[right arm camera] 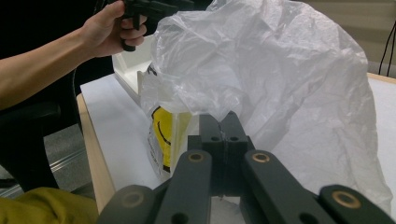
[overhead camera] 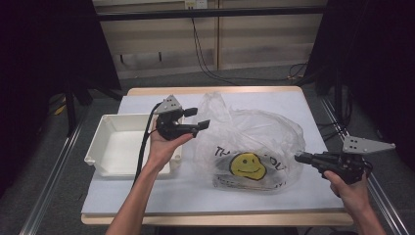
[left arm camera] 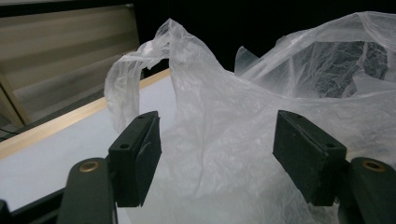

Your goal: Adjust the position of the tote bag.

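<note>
Two grippers and two items were on the tabletop. Item one, a white tray (overhead camera: 115, 144), stood beside the tabletop's left edge, apparently with nothing in it. The left gripper (overhead camera: 195, 119) was held raised just right of the tray at the bag's upper left side; its jaws stood apart with the crumpled film between them, and the pads (left arm camera: 140, 156) did not yet press on it. Item two, a clear plastic bag (overhead camera: 254, 142) printed with a yellow smiley face (overhead camera: 248, 165), sat puffed up on the middle of the tabletop, reaching toward the right edge. The right gripper (overhead camera: 299, 157), at the bag's right side near the tabletop's right edge, was clamped on a fold of the film, as its own view showed (right arm camera: 224, 128). Handling note, as a judgement: the left jaws ought to take a single layer of rim before closing, opposite the right grip, so the mouth could be spread; pulling should be gentle, since thin film tears and slips.
</note>
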